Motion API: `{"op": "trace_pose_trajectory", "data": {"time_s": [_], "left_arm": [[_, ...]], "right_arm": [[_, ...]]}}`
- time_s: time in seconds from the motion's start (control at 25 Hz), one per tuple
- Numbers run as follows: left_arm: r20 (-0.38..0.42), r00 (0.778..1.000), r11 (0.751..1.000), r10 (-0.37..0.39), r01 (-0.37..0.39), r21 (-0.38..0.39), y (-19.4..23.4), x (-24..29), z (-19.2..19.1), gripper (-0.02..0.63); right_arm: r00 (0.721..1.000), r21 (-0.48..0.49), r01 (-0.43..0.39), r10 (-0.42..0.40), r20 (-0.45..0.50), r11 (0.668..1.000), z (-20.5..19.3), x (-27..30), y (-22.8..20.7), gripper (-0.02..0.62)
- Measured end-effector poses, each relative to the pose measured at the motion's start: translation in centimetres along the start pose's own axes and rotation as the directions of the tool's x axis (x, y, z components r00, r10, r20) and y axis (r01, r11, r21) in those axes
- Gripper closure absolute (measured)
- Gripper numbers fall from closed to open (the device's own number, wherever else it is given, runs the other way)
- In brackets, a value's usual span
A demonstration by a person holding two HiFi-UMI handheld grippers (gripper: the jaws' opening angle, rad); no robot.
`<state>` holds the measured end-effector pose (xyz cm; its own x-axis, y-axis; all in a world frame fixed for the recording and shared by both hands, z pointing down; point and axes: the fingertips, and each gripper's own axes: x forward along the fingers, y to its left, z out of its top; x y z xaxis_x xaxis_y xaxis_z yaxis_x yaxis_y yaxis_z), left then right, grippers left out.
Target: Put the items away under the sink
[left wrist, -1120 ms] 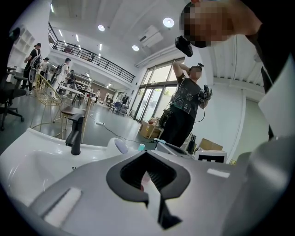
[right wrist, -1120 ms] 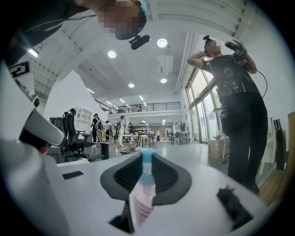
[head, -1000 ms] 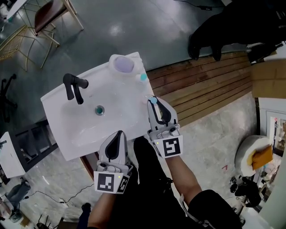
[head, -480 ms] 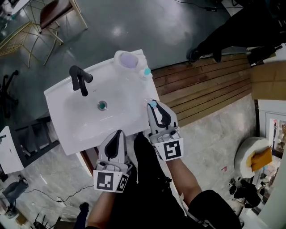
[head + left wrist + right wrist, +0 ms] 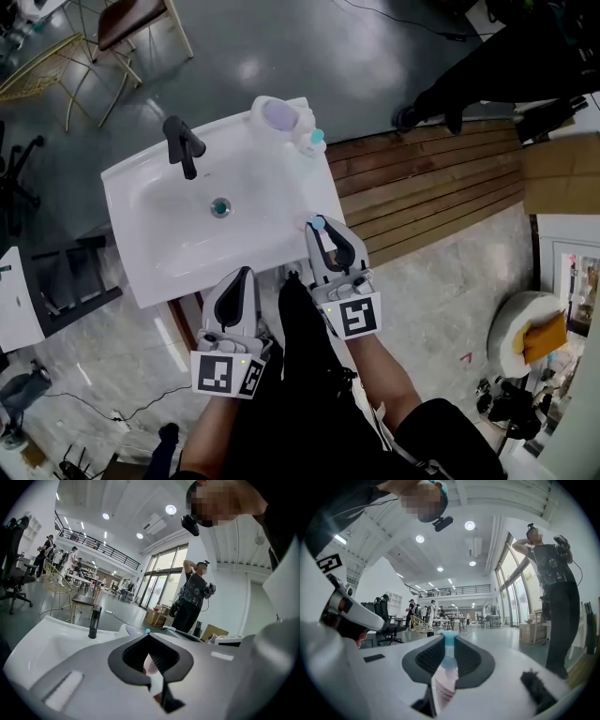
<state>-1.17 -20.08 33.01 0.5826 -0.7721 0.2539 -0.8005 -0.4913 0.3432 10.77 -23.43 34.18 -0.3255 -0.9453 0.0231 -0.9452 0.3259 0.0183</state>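
Over the sink (image 5: pixel 141 272), head view: your right gripper (image 5: pixel 321 228) sits at the basin's front corner, left gripper (image 5: pixel 246 275) just off the front edge. Left gripper view: jaws drawn together, a pale sliver between them I can't name. Right gripper view: jaws clamped on the teal-capped bottle (image 5: pixel 444 677). Hold that squeeze, drop below the rim, and mind the front edge going under.
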Motion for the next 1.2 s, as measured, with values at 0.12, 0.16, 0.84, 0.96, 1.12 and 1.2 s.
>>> {"op": "trace_pose_trajectory", "data": {"time_s": [0.12, 0.16, 0.84, 0.96, 1.12, 1.2], "left_arm": [[0.003, 1.0, 1.0, 0.002, -0.002, 0.001, 0.1, -1.3, -0.1, 0.6], [0.003, 1.0, 1.0, 0.002, -0.002, 0.002, 0.1, -1.7, -0.2, 0.6], [0.039, 0.999, 1.0, 0.004, -0.005, 0.007, 1.2, -9.4, -0.6, 0.6], [0.055, 0.998, 1.0, 0.001, -0.001, 0.008, 1.5, -11.3, -0.6, 0.6], [0.067, 0.998, 1.0, -0.007, 0.006, 0.009, 1.8, -13.8, -0.8, 0.6], [0.072, 0.997, 1.0, -0.012, 0.011, 0.013, 1.9, -15.0, -0.9, 0.6]], "right_arm": [[1.0, -0.001, 0.0, 0.0, -0.006, 1.0, 0.6, -0.6, 1.0, 0.525], [1.0, -0.001, 0.0, 0.0, -0.01, 1.0, 0.7, -0.8, 1.4, 0.525], [1.0, -0.042, -0.013, 0.013, 0.006, 0.999, 2.1, -5.1, 7.9, 0.525], [1.0, -0.052, -0.008, 0.009, 0.013, 0.999, 2.6, -6.0, 9.4, 0.525], [1.0, -0.02, -0.007, 0.006, -0.007, 1.0, 3.1, -7.3, 11.6, 0.525], [1.0, -0.025, -0.002, 0.002, 0.001, 1.0, 3.3, -8.1, 12.4, 0.525]]}}
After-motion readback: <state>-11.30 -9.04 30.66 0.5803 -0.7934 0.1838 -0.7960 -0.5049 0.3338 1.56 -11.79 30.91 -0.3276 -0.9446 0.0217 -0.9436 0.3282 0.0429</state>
